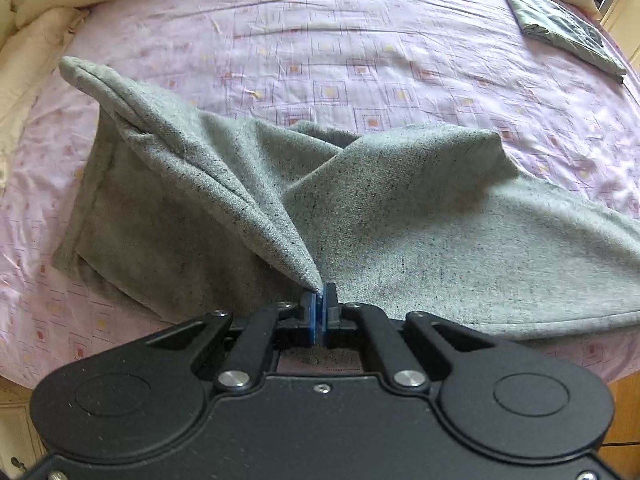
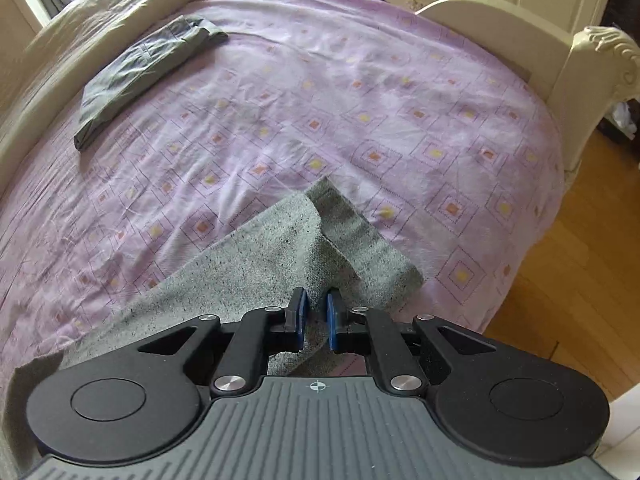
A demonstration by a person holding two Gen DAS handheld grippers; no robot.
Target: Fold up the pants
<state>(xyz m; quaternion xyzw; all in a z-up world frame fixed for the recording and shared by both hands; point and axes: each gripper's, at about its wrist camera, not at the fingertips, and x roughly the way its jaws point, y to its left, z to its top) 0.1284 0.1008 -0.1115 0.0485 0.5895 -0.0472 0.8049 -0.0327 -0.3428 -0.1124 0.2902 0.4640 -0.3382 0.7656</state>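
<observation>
Grey speckled pants (image 1: 400, 216) lie on the bed's pink patterned sheet (image 1: 360, 40). My left gripper (image 1: 319, 300) is shut on a corner of the pants and lifts it into a peak, with folds running up to the left. In the right wrist view the pants (image 2: 260, 264) lie along the bed's near edge, with one corner raised. My right gripper (image 2: 316, 312) has its blue pads a small gap apart with pants cloth between them, and the cloth rises from the jaws.
A folded dark grey garment (image 1: 560, 32) lies at the far side of the bed; it also shows in the right wrist view (image 2: 140, 76). Cream bedding (image 1: 40, 32) lies along the left. A cream footboard (image 2: 560, 68) and wooden floor (image 2: 560, 280) are at the right.
</observation>
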